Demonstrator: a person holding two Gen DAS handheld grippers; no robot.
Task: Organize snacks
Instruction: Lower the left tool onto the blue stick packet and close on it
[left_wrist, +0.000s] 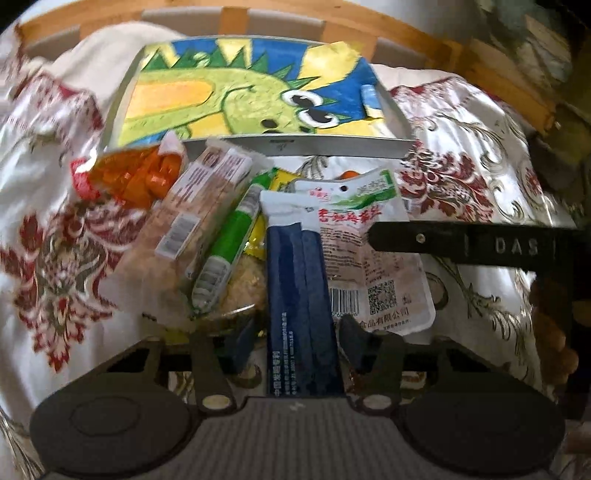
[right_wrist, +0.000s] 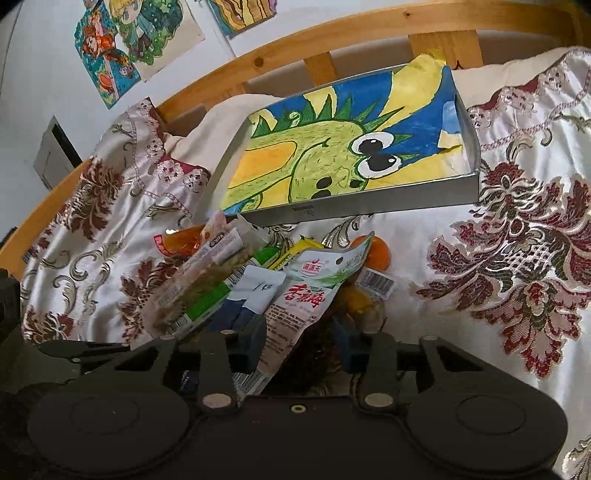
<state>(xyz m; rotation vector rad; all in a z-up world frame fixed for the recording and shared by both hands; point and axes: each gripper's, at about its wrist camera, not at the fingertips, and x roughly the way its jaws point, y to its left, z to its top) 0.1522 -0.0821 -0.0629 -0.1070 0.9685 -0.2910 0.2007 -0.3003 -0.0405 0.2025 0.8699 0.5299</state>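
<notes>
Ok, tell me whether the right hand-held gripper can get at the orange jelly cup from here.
Probably not directly: the orange jelly cup lies beyond the right hand-held gripper, partly under the white plum packet that stands between its fingers.

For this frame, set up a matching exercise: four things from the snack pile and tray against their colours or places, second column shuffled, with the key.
Things
1. dark blue packet
2. white plum packet
3. tray
4. orange candy bag

Descriptions
A. lined with a green dragon drawing
B. far left of the pile
C. between the left tongs' fingers
D. bears a QR code and barcode

Pairs: 1-C, 2-D, 3-A, 4-B
</notes>
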